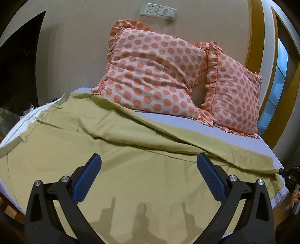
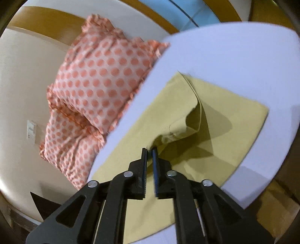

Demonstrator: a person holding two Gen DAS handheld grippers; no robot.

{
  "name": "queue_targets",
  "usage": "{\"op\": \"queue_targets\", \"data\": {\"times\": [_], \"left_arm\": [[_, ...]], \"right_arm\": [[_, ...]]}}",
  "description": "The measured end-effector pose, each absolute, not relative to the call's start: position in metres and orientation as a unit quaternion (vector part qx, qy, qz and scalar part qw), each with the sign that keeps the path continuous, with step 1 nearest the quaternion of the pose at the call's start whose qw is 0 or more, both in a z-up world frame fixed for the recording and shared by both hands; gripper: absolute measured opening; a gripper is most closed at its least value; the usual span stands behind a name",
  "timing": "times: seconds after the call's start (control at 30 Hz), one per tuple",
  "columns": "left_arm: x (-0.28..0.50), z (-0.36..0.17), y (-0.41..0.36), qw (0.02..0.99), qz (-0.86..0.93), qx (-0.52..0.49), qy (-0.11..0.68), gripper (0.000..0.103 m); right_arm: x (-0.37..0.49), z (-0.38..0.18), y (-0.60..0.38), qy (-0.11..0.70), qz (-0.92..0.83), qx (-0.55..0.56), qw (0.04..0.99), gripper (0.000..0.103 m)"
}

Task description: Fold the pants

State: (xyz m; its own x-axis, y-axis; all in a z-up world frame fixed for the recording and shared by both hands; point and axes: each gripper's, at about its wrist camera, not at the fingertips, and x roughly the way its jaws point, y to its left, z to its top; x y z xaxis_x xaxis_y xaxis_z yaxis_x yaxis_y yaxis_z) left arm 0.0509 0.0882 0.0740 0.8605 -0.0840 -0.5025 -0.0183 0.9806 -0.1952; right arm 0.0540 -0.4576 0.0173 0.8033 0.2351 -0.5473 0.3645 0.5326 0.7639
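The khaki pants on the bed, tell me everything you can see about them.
The khaki pants are a thin, matte olive-tan woven cloth, spread mostly flat and creased across the pale lavender bed sheet. The waistband with belt loops and white lining lies at the left. The closed right gripper pinches a lifted fold near the leg end; the open left gripper hovers above, not gripping. One edge lies against a polka-dot pillow.

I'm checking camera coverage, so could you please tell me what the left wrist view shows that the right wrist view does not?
Only the left wrist view shows the waistband of the pants and the open left tool above them. Only the right wrist view shows the right tool shut on a lifted hem corner. Both show the polka-dot pillows, the wall switches and the pale sheet.
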Motion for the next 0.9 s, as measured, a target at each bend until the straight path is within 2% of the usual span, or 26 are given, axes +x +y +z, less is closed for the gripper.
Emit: {"op": "queue_targets", "data": {"times": [0.07, 0.27, 0.4, 0.47, 0.53, 0.57, 0.6, 0.63, 0.73, 0.9], "left_arm": [[0.054, 0.079, 0.096, 0.959, -0.022, -0.101, 0.264, 0.101], [0.063, 0.091, 0.123, 0.959, -0.041, -0.145, 0.24, 0.101], [0.087, 0.093, 0.137, 0.954, 0.001, -0.145, 0.264, 0.101], [0.107, 0.093, 0.142, 0.947, 0.007, -0.143, 0.287, 0.101], [0.129, 0.092, 0.145, 0.942, 0.006, -0.142, 0.303, 0.101], [0.145, 0.091, 0.147, 0.94, 0.011, -0.138, 0.31, 0.101], [0.153, 0.09, 0.148, 0.939, 0.015, -0.136, 0.316, 0.101], [0.167, 0.089, 0.151, 0.934, 0.02, -0.142, 0.327, 0.101], [0.201, 0.081, 0.161, 0.918, 0.018, -0.178, 0.353, 0.1], [0.252, 0.057, 0.172, 0.886, 0.032, -0.22, 0.406, 0.093]], "right_arm": [[0.06, 0.012, -0.457, 0.318, -0.036, 0.49, 0.811, 0.037], [0.07, -0.009, -0.46, 0.335, -0.047, 0.512, 0.79, 0.036], [0.062, -0.004, -0.456, 0.353, -0.072, 0.504, 0.785, 0.038], [0.062, 0.0, -0.452, 0.358, -0.085, 0.497, 0.786, 0.047], [0.071, 0.005, -0.451, 0.352, -0.087, 0.485, 0.796, 0.05], [0.077, 0.005, -0.451, 0.344, -0.09, 0.48, 0.802, 0.045], [0.08, 0.004, -0.452, 0.338, -0.091, 0.477, 0.806, 0.034], [0.086, 0.001, -0.453, 0.333, -0.084, 0.474, 0.811, 0.001], [0.083, -0.006, -0.465, 0.286, -0.037, 0.509, 0.811, 0.001], [0.062, 0.02, -0.478, 0.215, -0.019, 0.497, 0.841, 0.001]]}}
